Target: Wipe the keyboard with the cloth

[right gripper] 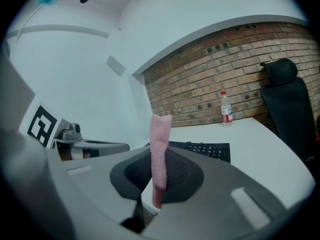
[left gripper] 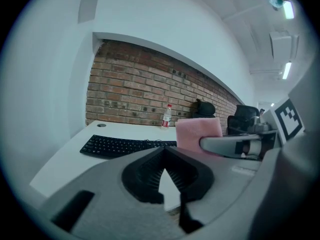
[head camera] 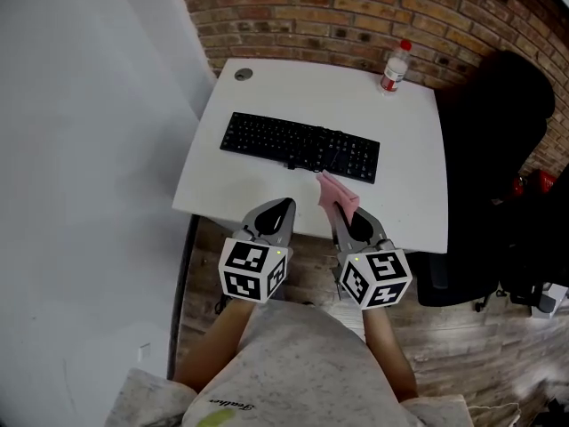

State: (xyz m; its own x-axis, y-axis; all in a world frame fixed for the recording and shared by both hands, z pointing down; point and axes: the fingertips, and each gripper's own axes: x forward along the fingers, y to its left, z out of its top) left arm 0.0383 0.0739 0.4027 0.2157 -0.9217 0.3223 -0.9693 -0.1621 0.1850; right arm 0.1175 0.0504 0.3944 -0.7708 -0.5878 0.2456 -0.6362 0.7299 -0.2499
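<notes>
Holding the cloth (head camera: pixel 339 194) clamped, the right gripper (head camera: pixel 347 213) hovers over the desk's (head camera: pixel 409 167) near edge. The cloth points at the keyboard (head camera: pixel 300 146), just short of it. The left gripper (head camera: pixel 281 206) is closed on nothing. Best to lay the cloth flat and stroke along the keyboard's long axis, which runs left to right.

An office is suggested: a white desk (head camera: pixel 400 194) with a cable grommet (head camera: pixel 243 74) is set against a brick wall (head camera: pixel 356 16), a black keyboard (head camera: pixel 300 146) and a water bottle (head camera: pixel 395 68) are laid on it, a black swivel chair (head camera: pixel 498 149) is parked beside it, and strip lights (left gripper: pixel 287 70) are fitted overhead.
</notes>
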